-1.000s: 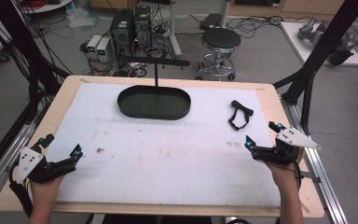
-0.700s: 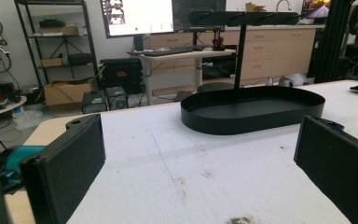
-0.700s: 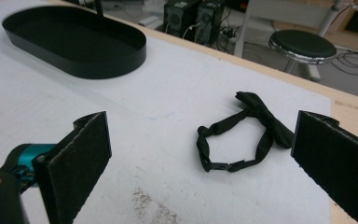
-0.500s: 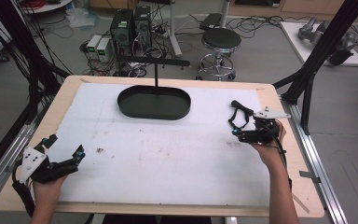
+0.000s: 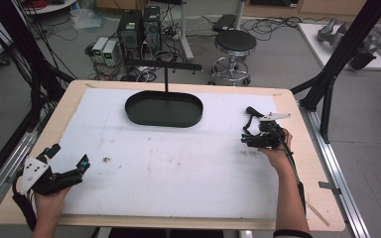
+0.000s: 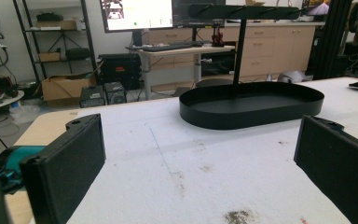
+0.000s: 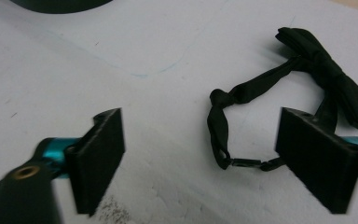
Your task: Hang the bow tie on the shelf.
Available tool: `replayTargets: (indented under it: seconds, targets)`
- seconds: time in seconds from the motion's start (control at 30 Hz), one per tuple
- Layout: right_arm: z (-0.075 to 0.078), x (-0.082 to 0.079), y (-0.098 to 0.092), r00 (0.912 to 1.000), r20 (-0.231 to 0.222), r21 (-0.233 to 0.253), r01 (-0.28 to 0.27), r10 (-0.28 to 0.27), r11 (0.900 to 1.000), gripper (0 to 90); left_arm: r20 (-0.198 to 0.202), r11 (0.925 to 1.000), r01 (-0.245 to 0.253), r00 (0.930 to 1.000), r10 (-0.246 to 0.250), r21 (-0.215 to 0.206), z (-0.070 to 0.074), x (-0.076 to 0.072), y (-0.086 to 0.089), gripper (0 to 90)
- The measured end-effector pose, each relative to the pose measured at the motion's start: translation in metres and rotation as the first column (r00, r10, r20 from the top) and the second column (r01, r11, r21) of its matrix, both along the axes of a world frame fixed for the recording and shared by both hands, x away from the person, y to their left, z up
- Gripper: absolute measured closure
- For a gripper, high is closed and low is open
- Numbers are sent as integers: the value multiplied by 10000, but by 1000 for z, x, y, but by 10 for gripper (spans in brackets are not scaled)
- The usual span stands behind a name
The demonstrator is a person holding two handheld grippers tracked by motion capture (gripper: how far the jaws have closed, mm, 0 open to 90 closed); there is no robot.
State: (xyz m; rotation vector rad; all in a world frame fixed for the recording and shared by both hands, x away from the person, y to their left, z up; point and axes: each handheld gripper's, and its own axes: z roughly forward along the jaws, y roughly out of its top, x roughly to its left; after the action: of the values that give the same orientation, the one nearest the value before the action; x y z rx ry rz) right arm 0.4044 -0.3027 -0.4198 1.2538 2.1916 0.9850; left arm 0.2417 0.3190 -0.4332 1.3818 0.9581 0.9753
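Note:
A black bow tie (image 7: 324, 65) with a thin strap lies flat on the white mat near the table's right side, its end (image 5: 251, 111) showing past my hand in the high view. My right gripper (image 7: 205, 158) is open and low over the mat, with the strap's loop and clasp (image 7: 242, 162) between the jaws, closer to the right jaw. In the high view the right gripper (image 5: 246, 139) sits just in front of the tie. My left gripper (image 5: 69, 156) rests open at the front left with nothing between its jaws; the left gripper (image 6: 200, 177) faces the tray.
A black oval tray (image 5: 132, 110) with an upright T-shaped stand (image 5: 165, 67) sits at the back centre of the white mat (image 5: 178, 163); the tray (image 6: 200, 114) is well ahead of the left jaws. Black frame posts stand at both table sides.
My right gripper has moved forward and left from the table's right front area to the bow tie. The left gripper has stayed almost still.

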Motion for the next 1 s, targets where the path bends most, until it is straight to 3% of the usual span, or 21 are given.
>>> replayTargets:
  seconds: [0.17, 0.2, 0.33, 0.57, 1.0]
  targets:
    - [-8, 8, -1, 9994, -225, -32, 274, -275, 9996, 200, -10, 10000, -19, 10000, 19, 17, 0, -1, 0, 24]
    - [-11, 9, 0, 9987, -347, -130, 373, -378, 9992, 256, -23, 10000, -28, 10000, 28, -1, -1, -1, 1, 24]
    - [-15, 11, 2, 9989, -223, -399, 399, -408, 9984, 317, -63, 10000, -35, 10000, 35, 20, -1, -2, 2, 24]
    - [-19, 14, 4, 9965, -168, -414, 815, -823, 9958, 470, -31, 10000, -59, 10000, 59, 17, -1, -3, 2, 24]
    - [-24, 16, 0, 9891, -641, 149, 1339, -1327, 9909, 762, -29, 9999, -104, 9999, 105, 12, -1, -5, 4, 24]
